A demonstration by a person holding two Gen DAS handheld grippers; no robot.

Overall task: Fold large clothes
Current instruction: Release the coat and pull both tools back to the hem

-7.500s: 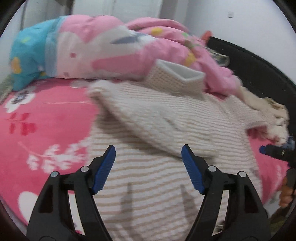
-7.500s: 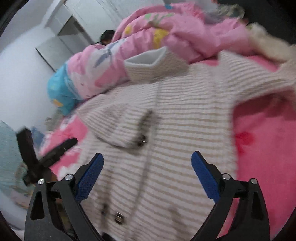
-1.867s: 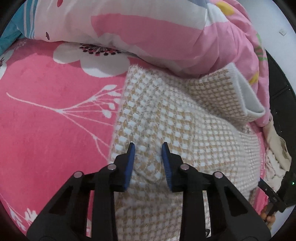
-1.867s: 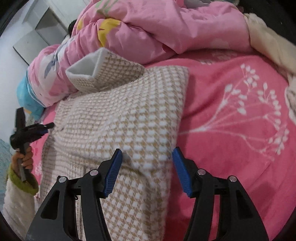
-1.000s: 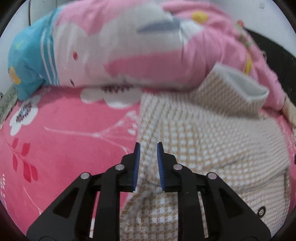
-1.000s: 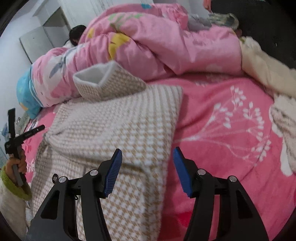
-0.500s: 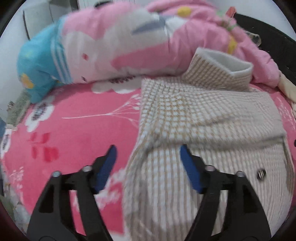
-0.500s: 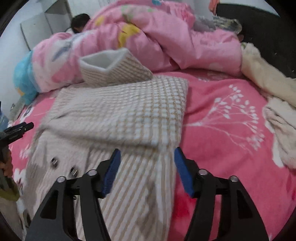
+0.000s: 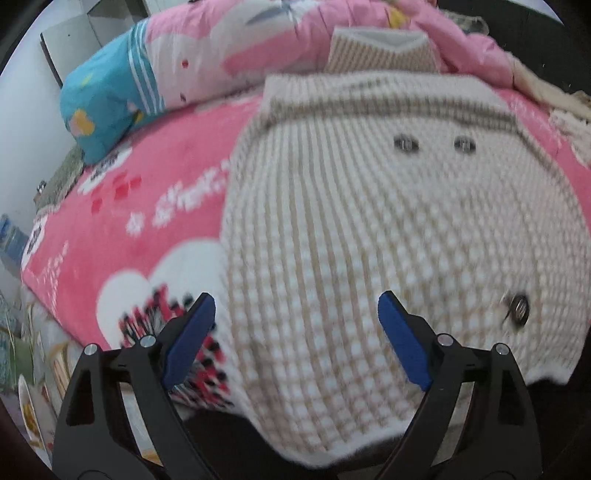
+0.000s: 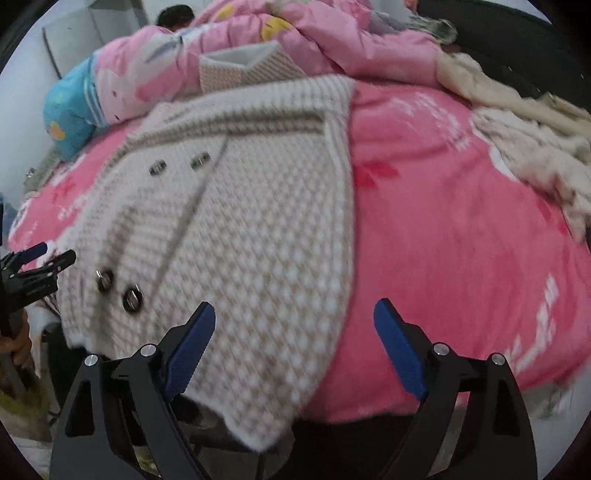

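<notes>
your left claw (image 9: 295, 332) spread wide and empty, right claw (image 10: 293, 338) likewise, both above the checked coat (image 9: 369, 221) lying on the bed (image 10: 461, 221)

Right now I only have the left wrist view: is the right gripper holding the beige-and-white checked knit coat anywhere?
Observer: No. The right gripper is open. It hangs over the hem at the right edge of the beige-and-white checked knit coat and grips nothing.
Operator: I see one metal button near the hem. Any more?
Observer: Yes, a pair of metal buttons sits side by side there.
Operator: Is anyone else on the bed?
Observer: What looks like a dark-haired head shows behind the bunched pink quilt.
</notes>
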